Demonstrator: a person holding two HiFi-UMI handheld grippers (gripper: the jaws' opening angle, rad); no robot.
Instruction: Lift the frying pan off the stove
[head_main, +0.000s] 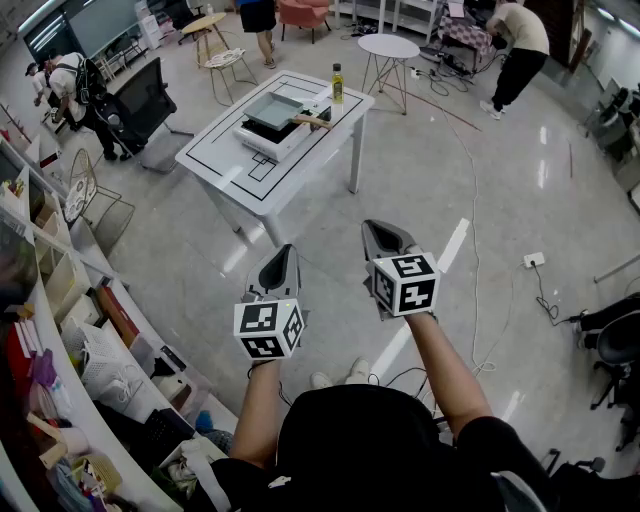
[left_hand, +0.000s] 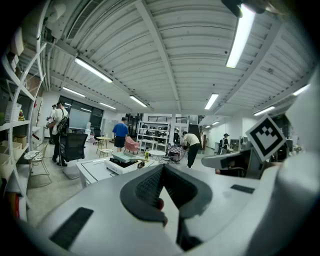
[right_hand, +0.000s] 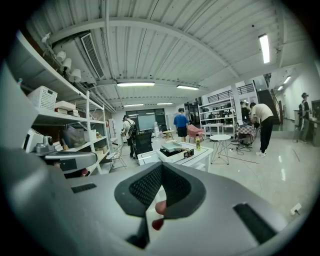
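The grey square frying pan (head_main: 272, 108) with a wooden handle (head_main: 312, 120) rests on the white stove (head_main: 258, 137) on a white table (head_main: 225, 165), far ahead of me. Both grippers hang in the air over the floor, well short of the table. My left gripper (head_main: 286, 252) has its jaws together with nothing between them, and so does my right gripper (head_main: 376, 229). The left gripper view looks past the shut left gripper (left_hand: 162, 166) to the distant frying pan (left_hand: 123, 156). In the right gripper view the frying pan (right_hand: 172, 145) lies beyond the shut right gripper (right_hand: 161, 165).
A yellow bottle (head_main: 337, 84) stands at the table's far corner. A black office chair (head_main: 145, 100) and a wire chair (head_main: 85, 195) are left of the table, a round white side table (head_main: 388, 46) behind it. Cluttered shelves (head_main: 60, 300) line my left. Cables (head_main: 540, 275) trail on the floor.
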